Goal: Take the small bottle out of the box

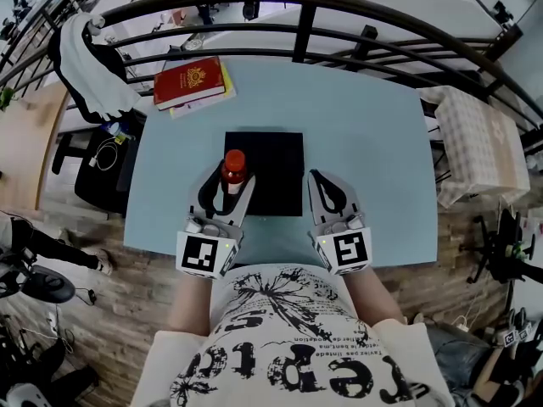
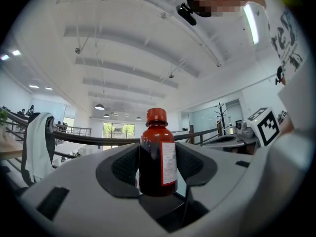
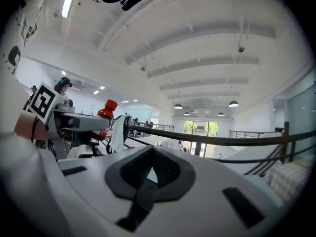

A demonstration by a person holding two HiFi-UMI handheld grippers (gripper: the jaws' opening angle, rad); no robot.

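Head view: the left gripper (image 1: 226,195) holds the small bottle (image 1: 234,161) at the left edge of the black box (image 1: 273,170) on the blue table (image 1: 382,142) — the right gripper (image 1: 322,185) sits at the box's right edge. Left gripper view: both pads press the bottle's sides. Right gripper view: jaws closed together — nothing between them.

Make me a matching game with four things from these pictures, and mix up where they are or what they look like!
Things:
1. small bottle
2. book
3. box
4. right gripper

Matches:
A. black, in the middle of the table
B. held upright in the left gripper's jaws
C. red, at the table's far left corner
D. jaws together, holding nothing

Pairs: 1-B, 2-C, 3-A, 4-D.
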